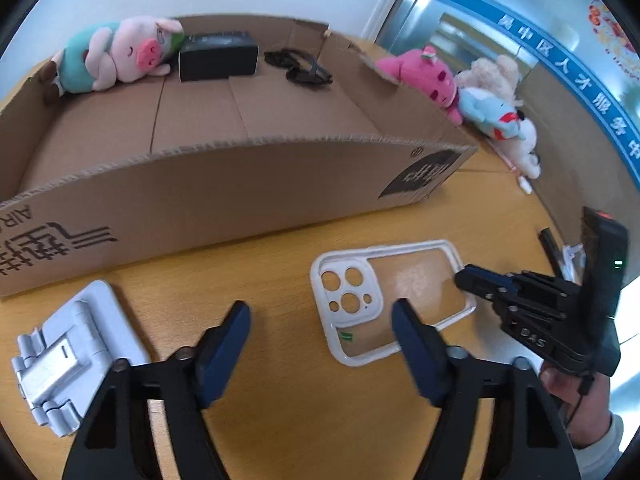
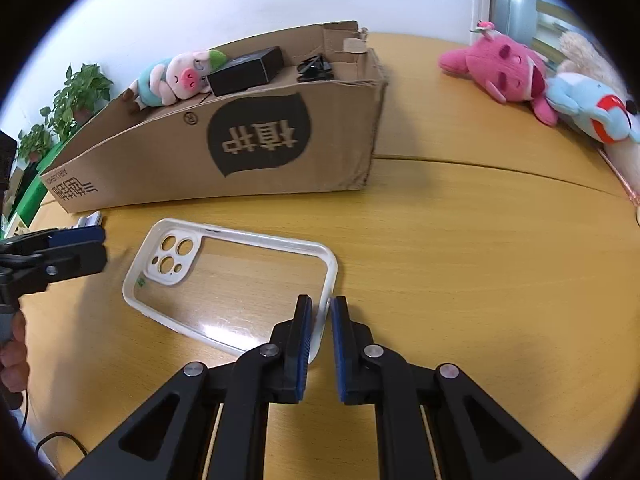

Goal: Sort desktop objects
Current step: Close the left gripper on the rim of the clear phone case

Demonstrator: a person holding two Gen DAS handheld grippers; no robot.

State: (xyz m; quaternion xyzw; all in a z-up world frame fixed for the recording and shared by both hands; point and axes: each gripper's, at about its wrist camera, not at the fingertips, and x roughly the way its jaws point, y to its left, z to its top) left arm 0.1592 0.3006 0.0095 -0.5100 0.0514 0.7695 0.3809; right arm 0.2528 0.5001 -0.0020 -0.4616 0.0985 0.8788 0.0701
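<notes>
One wooden surface (image 2: 460,248) carried everything in view. The largest thing on it was an open cardboard box (image 1: 224,196), which stood toward the far side of the surface, near the wall. Inside the box, along its far wall, lay a plush pig (image 1: 120,54), a black box (image 1: 218,56) touching the pig's snout, and black glasses (image 1: 300,66) just beside the black box. Outside the box, near the far right edge of the surface, a pink plush (image 2: 504,70) and a light blue plush (image 2: 588,106) lay touching each other.

On the near side of the box, a clear phone case (image 2: 228,280) with a white rim lay flat, camera holes toward the left. The right gripper (image 2: 322,320) had its fingers narrowed around the case's right short rim, one finger on each side; whether they pressed it firmly, I cannot tell. The left gripper (image 1: 320,336) hung above the surface with its fingers spread wide and holding nothing, its right finger over the case's left part. A folded white phone stand (image 1: 68,352) lay left of the case, close to the box.
</notes>
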